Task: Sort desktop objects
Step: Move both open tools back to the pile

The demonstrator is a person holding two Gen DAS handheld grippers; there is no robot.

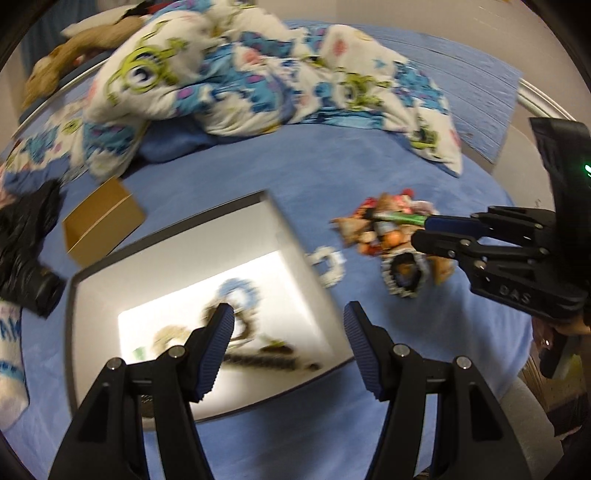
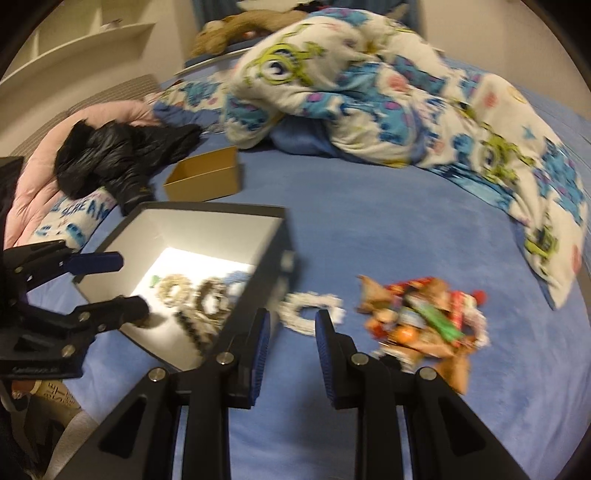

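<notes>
A dark box with a white inside (image 1: 284, 221) (image 2: 207, 211) stands on the blue bedcover and holds several scrunchies (image 2: 210, 295). To its right lie a white scrunchie (image 1: 327, 266) (image 2: 310, 310) and a pile of colourful wrapped snacks and small items (image 1: 388, 225) (image 2: 417, 321). A black-and-white scrunchie (image 1: 404, 275) rests at the pile's near edge. My left gripper (image 1: 288, 347) (image 2: 133, 286) hangs over the box, open and empty. My right gripper (image 2: 291, 332) (image 1: 424, 230) hovers between box and pile with a narrow empty gap, open.
A small brown cardboard box (image 1: 103, 221) (image 2: 207, 181) sits behind the dark box. A black jacket (image 1: 26, 240) (image 2: 110, 158) lies at the left. A crumpled patterned blanket (image 1: 240, 74) (image 2: 369, 92) and a brown plush toy (image 2: 236, 26) fill the back of the bed.
</notes>
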